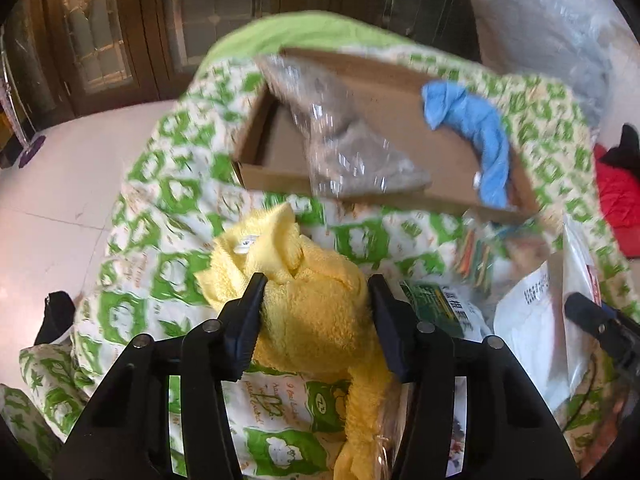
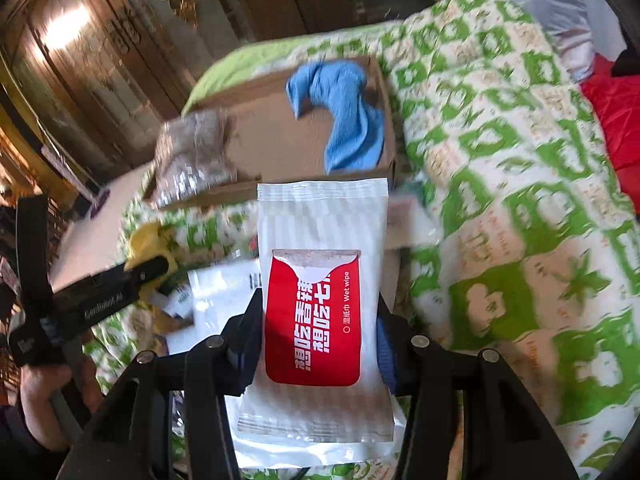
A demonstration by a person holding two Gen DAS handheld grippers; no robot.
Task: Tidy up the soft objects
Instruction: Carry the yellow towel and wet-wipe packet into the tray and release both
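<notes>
My left gripper [image 1: 318, 284] is shut on a yellow towel [image 1: 312, 312] and holds it above the green-patterned bedspread [image 1: 168, 184]. My right gripper [image 2: 320, 300] is shut on a white wet-wipe pack with a red label [image 2: 316, 312], held upright. A shallow cardboard box [image 1: 280, 144] lies ahead on the bed; it also shows in the right wrist view [image 2: 264, 136]. In it lie a blue cloth [image 1: 480, 136] [image 2: 340, 120] and a grey item in a clear bag [image 1: 348, 140] [image 2: 192, 160]. The left gripper shows at the left of the right wrist view [image 2: 148, 268].
Loose plastic packets [image 1: 528, 308] lie on the bed to the right of the yellow towel. A red garment [image 1: 616, 192] and a bagged grey pillow [image 1: 552, 32] lie at the far right. White tiled floor [image 1: 60, 184] and wooden doors [image 1: 100, 32] are to the left.
</notes>
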